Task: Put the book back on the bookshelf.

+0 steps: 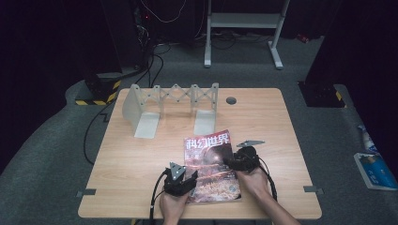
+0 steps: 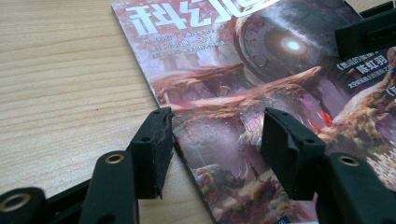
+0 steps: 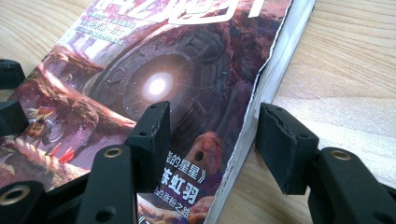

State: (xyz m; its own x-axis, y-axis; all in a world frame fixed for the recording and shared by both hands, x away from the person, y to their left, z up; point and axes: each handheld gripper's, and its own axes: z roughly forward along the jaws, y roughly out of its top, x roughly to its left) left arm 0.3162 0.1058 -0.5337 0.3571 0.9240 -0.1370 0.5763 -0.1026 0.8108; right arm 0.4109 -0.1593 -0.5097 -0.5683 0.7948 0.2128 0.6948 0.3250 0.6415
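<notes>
Item, my left gripper point(image 1: 190, 177): jaws apart, straddling the near left edge of the magazine point(image 1: 210, 166), one pad on bare wood, one over the cover, pressing on nothing; item, my right gripper point(image 1: 230, 161): jaws at their widest, straddling the magazine's right edge, holding nothing; item, the magazine: flat on the table point(image 1: 141, 159), near the front edge, between my two hands; item, grey folding rack point(image 1: 171, 105): upright, well beyond, toward the far edge.
</notes>
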